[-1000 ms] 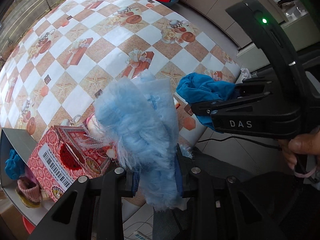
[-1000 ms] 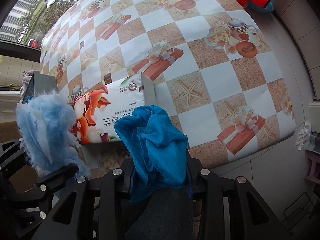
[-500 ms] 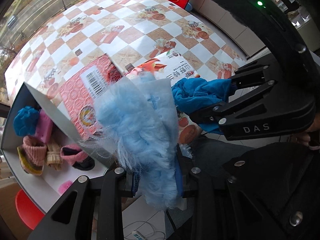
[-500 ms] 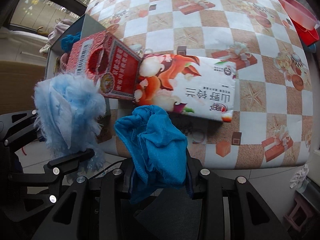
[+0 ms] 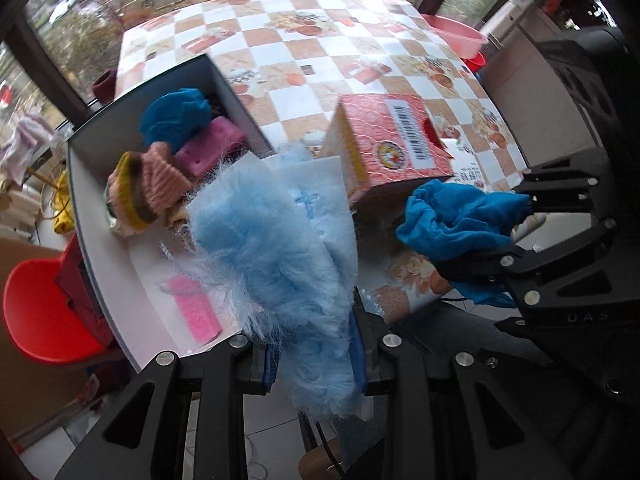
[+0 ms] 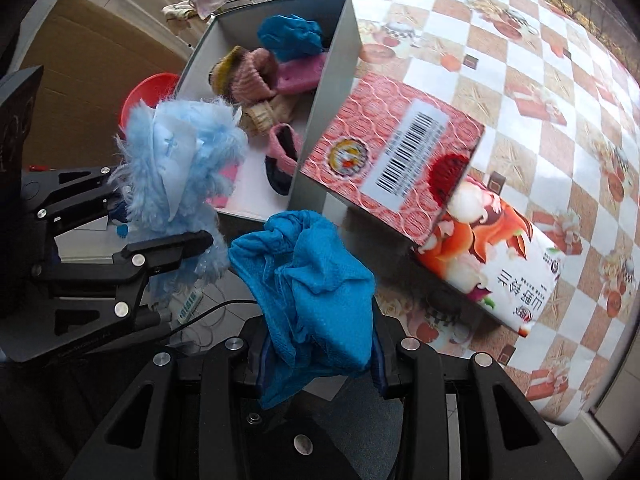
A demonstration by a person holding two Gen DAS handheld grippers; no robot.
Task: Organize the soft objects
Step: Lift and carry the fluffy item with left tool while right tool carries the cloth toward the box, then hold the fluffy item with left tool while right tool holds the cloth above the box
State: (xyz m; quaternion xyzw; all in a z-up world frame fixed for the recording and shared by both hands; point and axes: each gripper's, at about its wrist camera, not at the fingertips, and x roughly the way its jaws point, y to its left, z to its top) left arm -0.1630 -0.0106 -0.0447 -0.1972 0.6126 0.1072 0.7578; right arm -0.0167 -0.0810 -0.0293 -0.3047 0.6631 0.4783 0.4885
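Observation:
My left gripper (image 5: 316, 344) is shut on a fluffy light-blue cloth (image 5: 276, 248) and holds it over the near edge of a grey open box (image 5: 100, 208). The same cloth shows in the right wrist view (image 6: 176, 176). My right gripper (image 6: 316, 356) is shut on a bright blue cloth (image 6: 312, 292), just right of the left one; it also shows in the left wrist view (image 5: 452, 220). The box (image 6: 332, 64) holds a blue cloth (image 6: 290, 36), a pink knitted hat (image 6: 248, 72), a pink sponge (image 6: 300, 74) and a pink sock (image 6: 282, 152).
A red tissue box (image 6: 396, 160) leans against the grey box, resting on a white tissue pack (image 6: 492, 248). The checkered tablecloth (image 6: 540, 80) covers the table. A red stool (image 5: 40, 312) stands below the left end. Pink and red basins (image 5: 456, 34) sit at the far corner.
Both grippers have swung left toward the grey box with their cloths still held. The box interior now fills more of both views.

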